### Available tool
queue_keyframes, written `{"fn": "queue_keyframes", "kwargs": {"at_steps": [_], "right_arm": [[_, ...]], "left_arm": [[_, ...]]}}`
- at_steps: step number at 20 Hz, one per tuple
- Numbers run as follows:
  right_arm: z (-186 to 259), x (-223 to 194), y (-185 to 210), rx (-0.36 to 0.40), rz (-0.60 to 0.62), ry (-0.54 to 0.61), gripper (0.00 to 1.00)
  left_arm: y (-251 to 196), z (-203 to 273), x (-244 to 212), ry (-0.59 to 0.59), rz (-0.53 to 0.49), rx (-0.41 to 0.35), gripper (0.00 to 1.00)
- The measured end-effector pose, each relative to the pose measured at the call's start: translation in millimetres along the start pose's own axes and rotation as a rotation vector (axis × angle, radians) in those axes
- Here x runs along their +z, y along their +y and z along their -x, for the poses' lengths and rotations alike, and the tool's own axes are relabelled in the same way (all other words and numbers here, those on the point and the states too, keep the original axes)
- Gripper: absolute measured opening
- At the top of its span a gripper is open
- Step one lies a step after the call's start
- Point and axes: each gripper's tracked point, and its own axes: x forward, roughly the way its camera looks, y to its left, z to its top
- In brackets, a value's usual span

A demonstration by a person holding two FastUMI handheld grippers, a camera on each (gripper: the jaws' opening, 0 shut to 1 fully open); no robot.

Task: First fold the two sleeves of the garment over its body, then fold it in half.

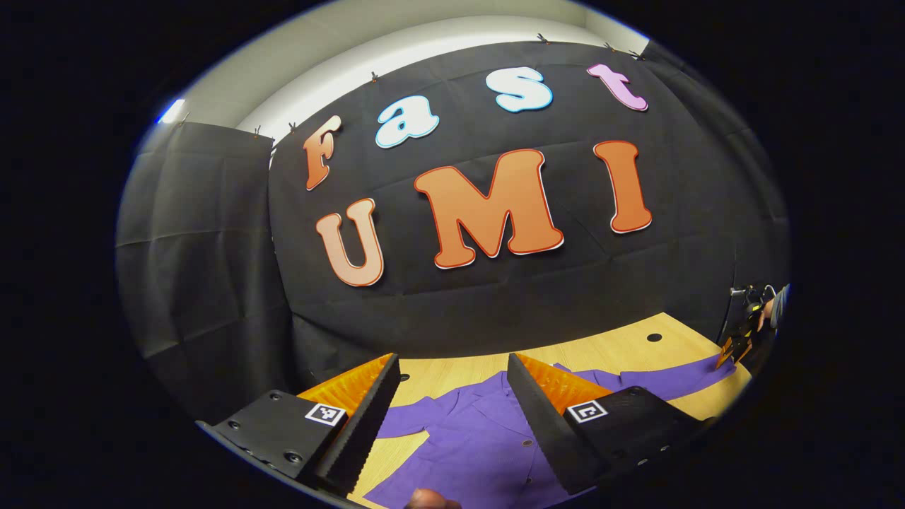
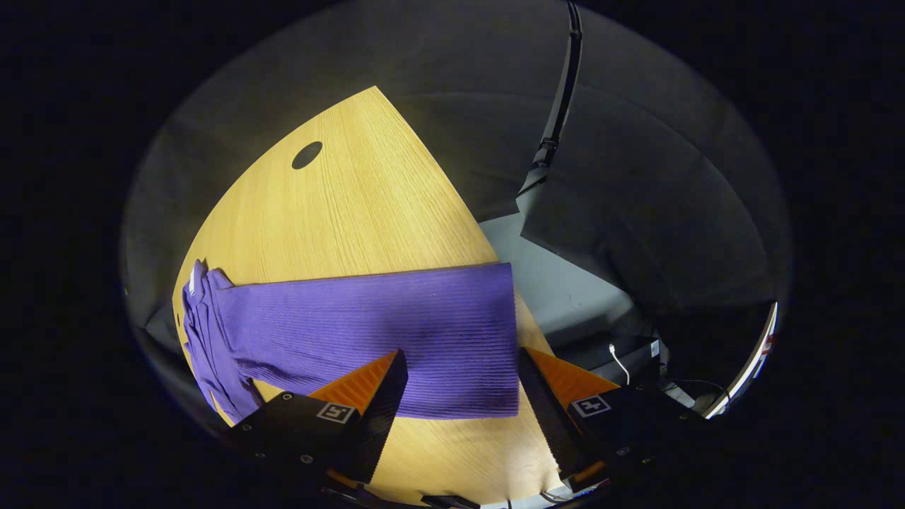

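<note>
A purple buttoned garment (image 1: 481,438) lies spread flat on the wooden table (image 1: 622,346), its collar toward the back wall. My left gripper (image 1: 452,396) hovers open above its body with nothing between the fingers. One purple ribbed sleeve (image 2: 382,332) stretches flat across the table (image 2: 353,212), its cuff end reaching the table's edge. My right gripper (image 2: 463,385) is open just above that cuff, fingers on either side of it, not touching. The right gripper (image 1: 735,346) also appears far right in the left gripper view, at the outstretched sleeve's end (image 1: 679,375).
The table has round cable holes (image 2: 307,155) (image 1: 654,337). Past its edge lie a grey floor (image 2: 558,283), a black stand arm (image 2: 551,127), and cables with a white lead (image 2: 619,360). Bare wood lies behind the sleeve. A fingertip (image 1: 428,499) shows at the bottom edge.
</note>
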Motion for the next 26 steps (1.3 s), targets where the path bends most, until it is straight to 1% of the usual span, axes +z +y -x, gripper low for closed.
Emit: {"fn": "queue_keyframes", "kwargs": {"at_steps": [2,4,5,6,7,8,9,10,11,13,15,16,17,23,24,25,26], "right_arm": [[-3,2,-5,-0.025,0.008,-0.012,0.93],[-4,-1,-12,-0.078,0.012,-0.003,0.89],[-4,-2,-14,-0.105,0.008,0.007,0.85],[-4,-4,-13,-0.113,0.013,0.01,0.72],[-5,-4,-10,-0.115,0.021,0.006,0.75],[-5,-4,-8,-0.109,0.039,-0.004,0.45],[-5,-1,-5,-0.104,0.05,-0.021,0.47],[-5,1,-3,-0.1,0.042,-0.039,0.41],[-4,2,0,-0.099,0.024,-0.043,0.13],[-6,2,0,-0.091,0.021,-0.044,0.08],[2,-5,11,-0.04,-0.011,-0.019,0.05],[8,-1,14,-0.034,-0.013,-0.041,0.04],[15,2,15,-0.035,-0.006,-0.07,0.04],[69,-4,47,0.016,-0.007,-0.147,0.04],[77,-6,55,0.028,-0.008,-0.155,0.04],[86,-7,62,0.037,-0.013,-0.166,0.04],[95,-7,69,0.041,-0.014,-0.18,0.04]], "left_arm": [[-2,-1,0,0.004,-0.006,-0.003,1.0],[-5,-4,0,0.007,-0.008,-0.009,1.0],[-6,-4,0,0.009,-0.008,-0.011,1.0],[-7,-6,-1,0.009,-0.009,-0.016,1.0],[-8,-7,1,0.006,-0.01,-0.019,1.0],[-8,-7,1,0.003,-0.011,-0.022,1.0],[-8,-7,2,0.0,-0.013,-0.025,1.0],[-8,-7,1,-0.002,-0.016,-0.027,1.0],[-6,-6,2,-0.005,-0.016,-0.028,1.0],[-1,-5,0,-0.007,-0.01,-0.027,1.0],[9,-4,0,-0.015,0.004,-0.019,1.0],[15,-3,-2,-0.015,0.006,-0.013,0.98],[19,-4,-4,-0.014,0.011,-0.012,1.0],[28,-15,-13,-0.019,0.046,-0.06,1.0],[30,-17,-15,-0.022,0.051,-0.07,0.98],[33,-18,-15,-0.027,0.054,-0.079,0.98],[37,-20,-17,-0.032,0.058,-0.087,1.0]]}}
